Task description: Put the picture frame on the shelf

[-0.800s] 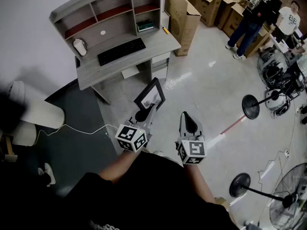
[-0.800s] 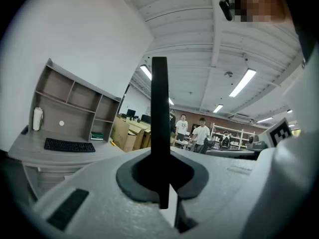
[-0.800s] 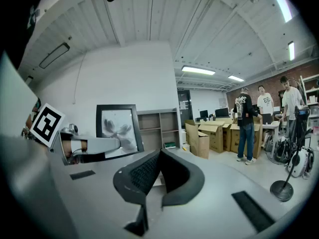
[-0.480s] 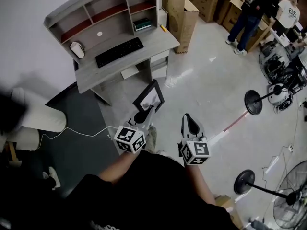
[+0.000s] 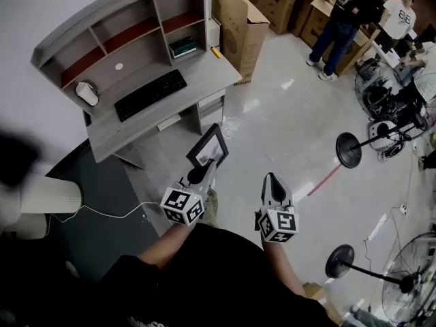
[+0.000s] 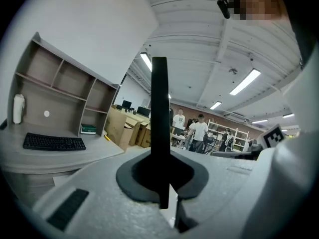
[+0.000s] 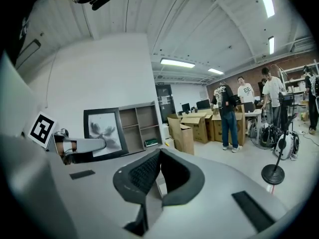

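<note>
A black picture frame (image 5: 208, 146) with a pale print stands upright in my left gripper (image 5: 201, 173), which is shut on its lower edge. In the left gripper view the frame (image 6: 159, 123) shows edge-on as a dark vertical bar clamped between the jaws. The grey desk shelf (image 5: 102, 41) with open compartments lies ahead to the left, well beyond the frame. My right gripper (image 5: 272, 181) hovers beside the left one, shut and empty. From the right gripper view the frame (image 7: 103, 128) and the left gripper (image 7: 75, 146) appear at the left, with the shelf (image 7: 139, 122) behind.
On the desk lie a black keyboard (image 5: 150, 94), a white object (image 5: 86, 92) and books (image 5: 182, 46). Cardboard boxes (image 5: 238, 26) stand right of the desk. People (image 5: 344, 19) stand at the far right, and fan stands (image 5: 349, 150) are on the floor.
The desk and shelf have slid left and down in the head view and look larger. Both grippers keep their places, and the frame stays in the left one.
</note>
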Tool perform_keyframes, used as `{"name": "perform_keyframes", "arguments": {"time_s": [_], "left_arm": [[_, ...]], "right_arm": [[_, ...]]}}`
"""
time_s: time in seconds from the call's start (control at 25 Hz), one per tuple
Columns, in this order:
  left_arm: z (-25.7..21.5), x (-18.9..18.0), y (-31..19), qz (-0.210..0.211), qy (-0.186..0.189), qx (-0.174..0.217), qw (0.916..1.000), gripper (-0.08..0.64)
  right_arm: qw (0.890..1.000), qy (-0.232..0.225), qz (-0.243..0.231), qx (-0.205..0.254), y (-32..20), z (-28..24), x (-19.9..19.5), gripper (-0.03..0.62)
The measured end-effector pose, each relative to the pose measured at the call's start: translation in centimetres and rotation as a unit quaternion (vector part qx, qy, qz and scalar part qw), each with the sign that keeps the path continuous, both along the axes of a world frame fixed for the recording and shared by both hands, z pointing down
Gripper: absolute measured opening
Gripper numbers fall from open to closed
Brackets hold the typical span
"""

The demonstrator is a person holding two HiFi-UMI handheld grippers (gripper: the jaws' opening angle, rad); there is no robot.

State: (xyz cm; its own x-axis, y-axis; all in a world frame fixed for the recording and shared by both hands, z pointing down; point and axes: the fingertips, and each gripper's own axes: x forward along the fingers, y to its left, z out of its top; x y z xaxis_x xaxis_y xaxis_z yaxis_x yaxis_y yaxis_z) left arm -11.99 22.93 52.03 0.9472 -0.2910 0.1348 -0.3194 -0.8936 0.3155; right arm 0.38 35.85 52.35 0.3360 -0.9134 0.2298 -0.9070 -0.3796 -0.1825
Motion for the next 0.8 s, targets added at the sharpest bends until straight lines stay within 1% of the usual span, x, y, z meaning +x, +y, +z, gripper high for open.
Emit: {"name": "perform_keyframes", "arguments": {"time_s": [0.16, 0.28, 0.4, 0.52, 0.68, 0.8], "left_arm": [[0.0, 3.1, -5.7, 0.003, 0.001, -0.009, 1.0, 0.025], [-0.6, 4.8, -10.6, -0.001, 0.003, -0.013, 0.9999, 0.025], [-1.3, 5.5, -16.3, -0.012, 0.011, -0.007, 0.9998, 0.025], [-1.9, 6.4, -21.7, -0.014, 0.014, 0.003, 0.9998, 0.025], [-3.2, 7.0, -26.4, -0.011, 0.019, 0.01, 0.9997, 0.025], [-3.3, 6.8, -29.2, -0.022, 0.021, 0.012, 0.9995, 0.025]], "right_arm": [[1.0, 0.017, -0.012, -0.008, -6.4, -1.1, 3.1, 0.012], [0.999, 0.029, -0.026, -0.022, -11.5, -2.1, 4.4, 0.012], [0.998, 0.04, -0.048, -0.025, -16.4, -3.0, 4.7, 0.012], [0.997, 0.047, -0.06, -0.023, -20.9, -3.4, 5.6, 0.012], [0.996, 0.051, -0.072, -0.011, -26.2, -4.5, 6.5, 0.012], [0.995, 0.061, -0.083, 0.0, -29.7, -5.2, 6.1, 0.012]]}}
